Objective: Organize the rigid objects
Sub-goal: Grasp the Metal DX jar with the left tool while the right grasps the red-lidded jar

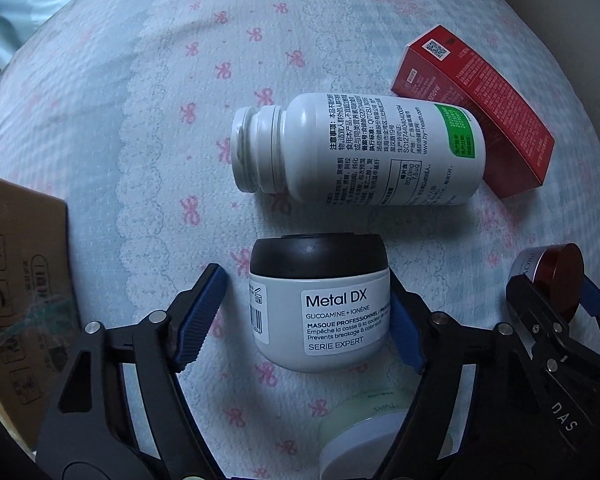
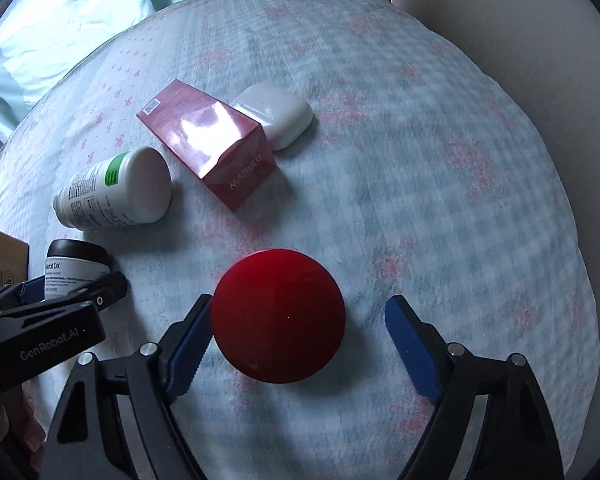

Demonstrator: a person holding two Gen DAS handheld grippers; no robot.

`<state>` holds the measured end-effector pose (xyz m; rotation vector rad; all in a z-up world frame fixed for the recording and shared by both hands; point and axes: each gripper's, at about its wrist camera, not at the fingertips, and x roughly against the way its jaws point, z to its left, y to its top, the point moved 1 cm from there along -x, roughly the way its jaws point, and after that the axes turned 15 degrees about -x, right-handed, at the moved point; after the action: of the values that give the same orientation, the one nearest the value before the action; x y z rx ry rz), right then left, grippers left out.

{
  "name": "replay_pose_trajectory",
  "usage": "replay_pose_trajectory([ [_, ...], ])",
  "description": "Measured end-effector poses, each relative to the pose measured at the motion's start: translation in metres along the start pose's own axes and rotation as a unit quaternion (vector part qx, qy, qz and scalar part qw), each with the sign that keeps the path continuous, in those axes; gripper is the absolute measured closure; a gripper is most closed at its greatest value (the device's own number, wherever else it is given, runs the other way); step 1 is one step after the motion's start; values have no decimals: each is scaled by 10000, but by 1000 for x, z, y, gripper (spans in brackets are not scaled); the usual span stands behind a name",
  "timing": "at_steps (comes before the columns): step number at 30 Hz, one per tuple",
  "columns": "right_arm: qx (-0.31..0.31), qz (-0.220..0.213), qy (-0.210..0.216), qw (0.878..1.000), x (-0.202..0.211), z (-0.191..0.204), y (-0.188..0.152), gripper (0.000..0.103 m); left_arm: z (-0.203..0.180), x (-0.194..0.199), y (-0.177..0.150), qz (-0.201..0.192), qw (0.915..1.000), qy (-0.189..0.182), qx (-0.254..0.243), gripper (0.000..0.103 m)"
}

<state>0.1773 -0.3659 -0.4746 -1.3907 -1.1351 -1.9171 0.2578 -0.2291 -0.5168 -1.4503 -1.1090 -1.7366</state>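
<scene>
My left gripper is open around a white jar with a black lid, labelled Metal DX; the right pad touches it, the left pad stands apart. The jar also shows in the right wrist view. My right gripper is open around a jar with a round red lid, which touches the left pad. A white pill bottle lies on its side, without cap, next to a red carton. A white case lies behind the carton.
Everything lies on a pale blue bedspread with pink bows. A brown cardboard box stands at the left. A pale green jar sits under my left gripper. A light pillow lies at the far left.
</scene>
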Motion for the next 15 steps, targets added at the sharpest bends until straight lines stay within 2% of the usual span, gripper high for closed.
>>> replay_pose_trajectory([
  [1,23,-47,-2,10000,0,2,-1,31,0,0,-1,-47,10000,-36,0,36],
  [3,113,-117,-21,9999,-1,6,-3,45,-4,1,-2,-138,9998,-119,-30,49],
  [4,157,-163,-32,9997,0,8,-4,52,-7,2,-2,-165,9998,-93,-67,49],
  [15,191,-304,-97,9993,-1,8,-3,53,0,10,-4,-284,9995,-145,16,50],
])
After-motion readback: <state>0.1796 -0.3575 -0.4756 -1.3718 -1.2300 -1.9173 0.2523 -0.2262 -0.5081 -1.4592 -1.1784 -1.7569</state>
